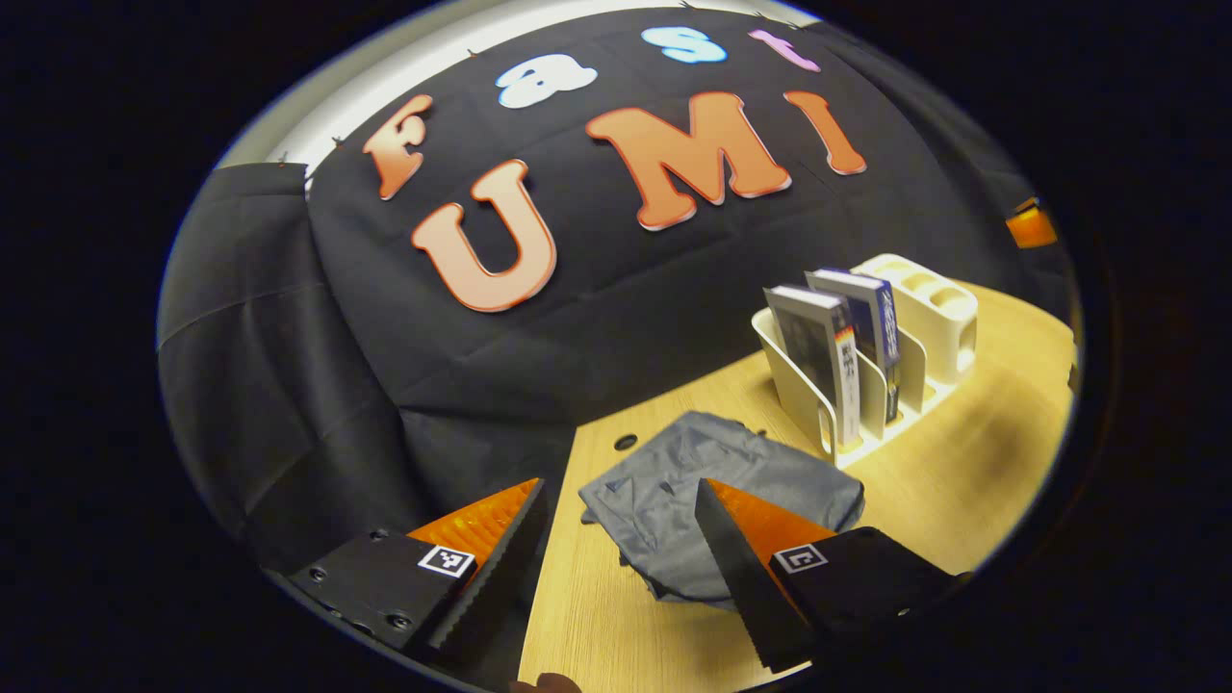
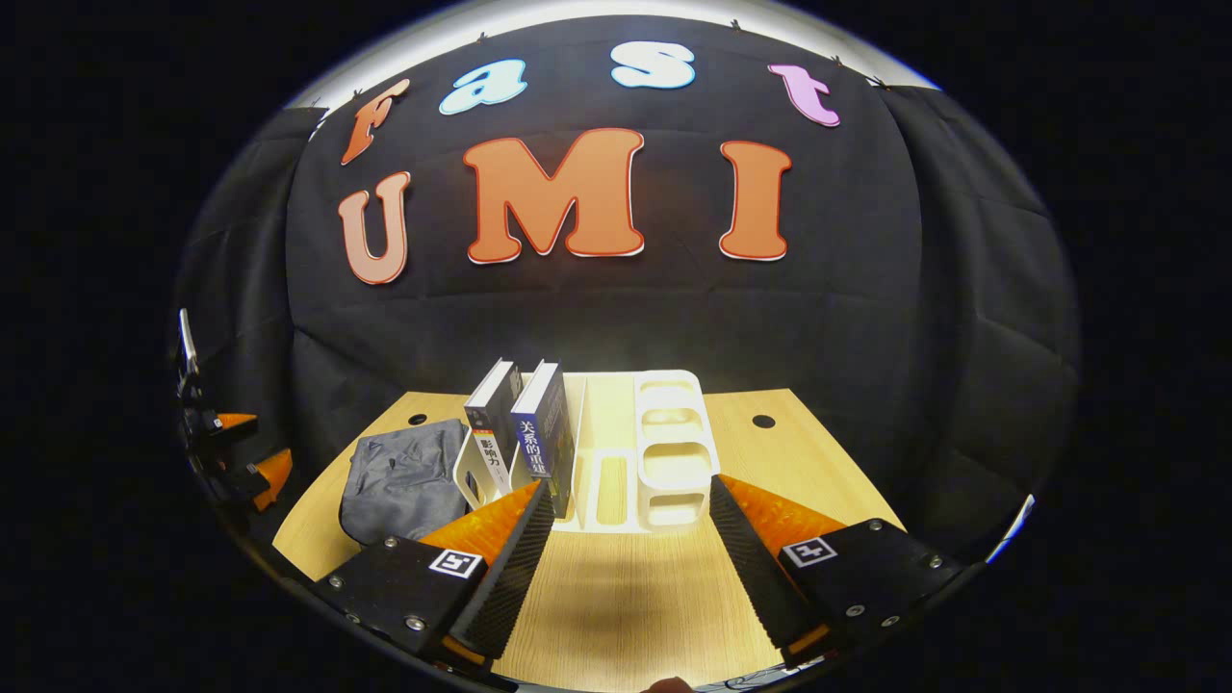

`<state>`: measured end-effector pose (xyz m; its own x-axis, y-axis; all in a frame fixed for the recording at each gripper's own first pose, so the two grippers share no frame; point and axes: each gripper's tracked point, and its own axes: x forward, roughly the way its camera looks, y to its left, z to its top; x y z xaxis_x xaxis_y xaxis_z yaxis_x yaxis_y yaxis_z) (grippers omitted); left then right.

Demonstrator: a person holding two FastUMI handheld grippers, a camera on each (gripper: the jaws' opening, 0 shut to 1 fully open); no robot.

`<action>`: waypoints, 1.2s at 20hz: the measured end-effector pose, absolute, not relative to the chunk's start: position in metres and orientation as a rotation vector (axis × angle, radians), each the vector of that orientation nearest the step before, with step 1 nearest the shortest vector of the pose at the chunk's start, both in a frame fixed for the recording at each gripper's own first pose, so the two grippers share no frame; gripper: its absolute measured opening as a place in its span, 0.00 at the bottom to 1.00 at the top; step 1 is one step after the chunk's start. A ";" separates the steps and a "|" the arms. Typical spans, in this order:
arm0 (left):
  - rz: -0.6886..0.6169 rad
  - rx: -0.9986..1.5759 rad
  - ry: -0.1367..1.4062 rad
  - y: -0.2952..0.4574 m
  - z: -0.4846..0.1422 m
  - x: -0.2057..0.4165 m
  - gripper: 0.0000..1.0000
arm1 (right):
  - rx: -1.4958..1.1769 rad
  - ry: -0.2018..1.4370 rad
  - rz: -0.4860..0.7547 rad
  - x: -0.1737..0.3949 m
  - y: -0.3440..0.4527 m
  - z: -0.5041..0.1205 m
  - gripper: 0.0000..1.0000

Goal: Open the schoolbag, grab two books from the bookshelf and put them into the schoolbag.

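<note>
Now both tools gape, empty: left tool (image 1: pixel 621 539), right tool (image 2: pixel 630 539). Bag (image 1: pixel 717 500) looks limp; pinch fabric edge. Books (image 2: pixel 520 423) at 11 o'clock, stiff; grip spines.

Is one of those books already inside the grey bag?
No. Both books stand upright in the white bookshelf, while the grey schoolbag lies flat beside it on the table.
</note>
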<state>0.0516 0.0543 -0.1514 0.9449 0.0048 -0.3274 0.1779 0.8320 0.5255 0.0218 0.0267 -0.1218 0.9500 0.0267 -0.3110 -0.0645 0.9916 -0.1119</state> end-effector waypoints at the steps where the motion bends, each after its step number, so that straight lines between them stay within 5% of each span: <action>1: -0.101 0.602 0.353 0.054 -0.164 0.051 0.97 | -0.130 0.326 0.037 0.023 0.023 -0.126 0.97; 16: -0.395 0.966 0.499 -0.001 -0.289 0.032 0.97 | -0.159 0.496 0.004 0.023 0.007 -0.186 0.98; 24: -0.443 1.027 0.544 -0.017 -0.326 0.053 0.97 | -0.143 0.571 -0.037 0.018 -0.013 -0.207 0.98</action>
<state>0.0534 -0.0166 -0.3259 0.7839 -0.0919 -0.6140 0.5826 0.4509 0.6762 0.0177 -0.0132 -0.2068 0.8410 -0.0742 -0.5358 -0.0052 0.9894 -0.1452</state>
